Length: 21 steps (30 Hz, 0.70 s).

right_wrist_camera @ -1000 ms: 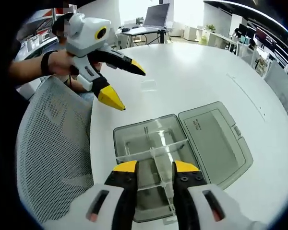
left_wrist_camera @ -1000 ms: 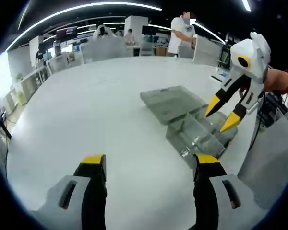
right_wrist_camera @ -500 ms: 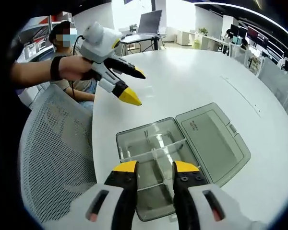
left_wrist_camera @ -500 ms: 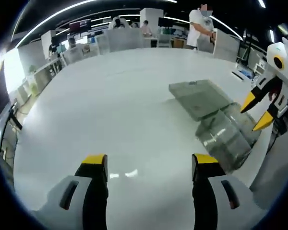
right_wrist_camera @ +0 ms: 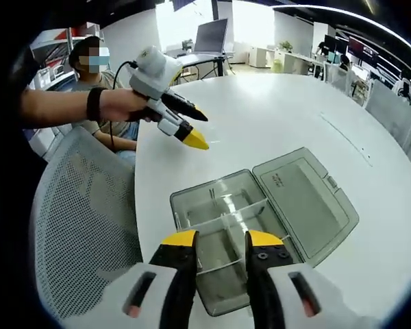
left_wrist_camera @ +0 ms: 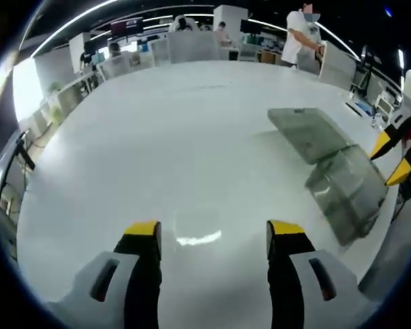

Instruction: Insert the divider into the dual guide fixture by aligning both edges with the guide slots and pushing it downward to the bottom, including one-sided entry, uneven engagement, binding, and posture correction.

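In the left gripper view, the left tongs are held wide apart over a bare stretch of the white table, with nothing between the jaws. Well off to their right, near the table's edge, the clear box is seen with its lid laid flat behind it. At the far right the yellow tips of the right tongs are seen just beside the box.

In the right gripper view, the left tongs are held in a hand beyond the box. The divider is seen across the box, slightly askew. The right tongs are held narrowly apart above the box, gripping nothing.
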Motion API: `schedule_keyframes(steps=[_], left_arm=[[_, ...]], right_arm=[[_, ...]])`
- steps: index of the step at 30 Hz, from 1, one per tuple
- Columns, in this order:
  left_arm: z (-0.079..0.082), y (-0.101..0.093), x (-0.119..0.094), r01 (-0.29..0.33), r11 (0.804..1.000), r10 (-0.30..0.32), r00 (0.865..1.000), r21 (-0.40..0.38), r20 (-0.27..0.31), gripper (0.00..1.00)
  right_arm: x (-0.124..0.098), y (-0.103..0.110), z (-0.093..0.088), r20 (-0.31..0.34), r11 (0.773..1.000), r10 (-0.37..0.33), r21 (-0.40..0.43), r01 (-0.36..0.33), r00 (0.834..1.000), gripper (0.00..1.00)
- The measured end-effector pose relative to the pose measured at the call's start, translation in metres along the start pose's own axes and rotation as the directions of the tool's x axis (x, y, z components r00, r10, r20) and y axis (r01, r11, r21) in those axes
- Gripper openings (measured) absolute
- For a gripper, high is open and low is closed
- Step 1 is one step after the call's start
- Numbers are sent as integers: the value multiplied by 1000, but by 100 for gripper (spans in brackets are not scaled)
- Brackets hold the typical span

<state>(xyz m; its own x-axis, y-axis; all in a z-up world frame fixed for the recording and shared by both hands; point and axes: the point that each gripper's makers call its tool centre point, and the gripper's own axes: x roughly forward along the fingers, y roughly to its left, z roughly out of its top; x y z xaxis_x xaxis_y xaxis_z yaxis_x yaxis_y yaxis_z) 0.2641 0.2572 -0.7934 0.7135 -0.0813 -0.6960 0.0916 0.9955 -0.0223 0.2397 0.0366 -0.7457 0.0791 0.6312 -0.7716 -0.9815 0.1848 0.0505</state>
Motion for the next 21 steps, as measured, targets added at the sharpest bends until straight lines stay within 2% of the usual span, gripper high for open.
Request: schedule_keyframes(steps=[4,10,13,16,21], left_arm=[[-3,6,2,-15,1000,15,1000,-1,-14,58],[-8,12,5,-37,999,36,999,-25,-29,48],[-11,13,6,-33,998,31,999,-49,-34,45],[-14,12,6,-26,999,24,998,-40,-51,42],[-14,12,5,-31,999,29,999,-43,-40,40]], right_arm=[[0,3,-3,-6,1000,9,-2,-9,1000,21],[-2,1,-2,3,1000,-2,11,2,1000,21],[-2,2,-2,5,1000,-3,9,3,1000,20],[0,2,-3,0,1000,0,13,0,1000,20],[1,4,-2,3,1000,5,14,-5,1000,20]])
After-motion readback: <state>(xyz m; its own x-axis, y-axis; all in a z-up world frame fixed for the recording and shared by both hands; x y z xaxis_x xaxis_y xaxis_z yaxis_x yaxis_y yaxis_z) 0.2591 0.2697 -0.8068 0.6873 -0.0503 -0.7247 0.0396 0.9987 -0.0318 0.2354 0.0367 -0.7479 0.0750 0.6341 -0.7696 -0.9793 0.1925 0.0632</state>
